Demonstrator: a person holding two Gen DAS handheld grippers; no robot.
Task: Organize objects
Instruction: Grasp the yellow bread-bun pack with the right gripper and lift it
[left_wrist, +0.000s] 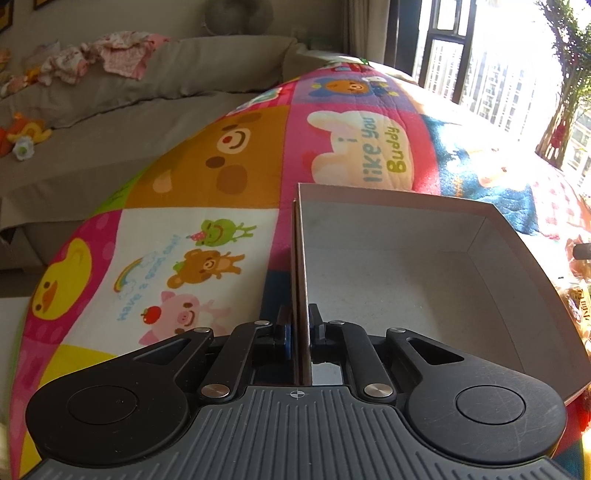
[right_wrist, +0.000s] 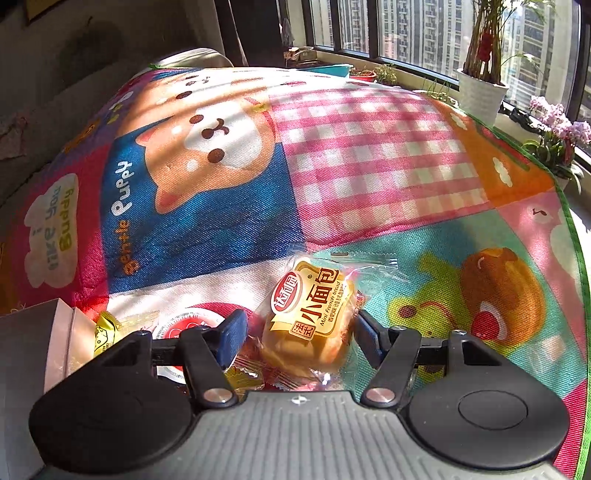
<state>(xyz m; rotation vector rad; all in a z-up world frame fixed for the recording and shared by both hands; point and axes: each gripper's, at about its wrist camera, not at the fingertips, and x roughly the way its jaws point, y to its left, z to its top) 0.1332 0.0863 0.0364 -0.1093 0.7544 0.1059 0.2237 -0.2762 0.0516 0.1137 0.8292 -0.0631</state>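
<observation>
Both grippers busy: left gripper (left_wrist: 300, 334) clamps box (left_wrist: 388, 273) wall; right gripper (right_wrist: 299, 338) straddles upright bread packet (right_wrist: 310, 314), unclamped.

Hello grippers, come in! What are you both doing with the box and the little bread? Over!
Left gripper shut on box wall, box empty. Right gripper open around bread packet, not yet pinching. Other snack packets crowd close beside.

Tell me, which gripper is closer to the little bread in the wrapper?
The right gripper: the wrapped bread sits between its fingers. The left gripper is off at the box, clamped on its wall.
</observation>
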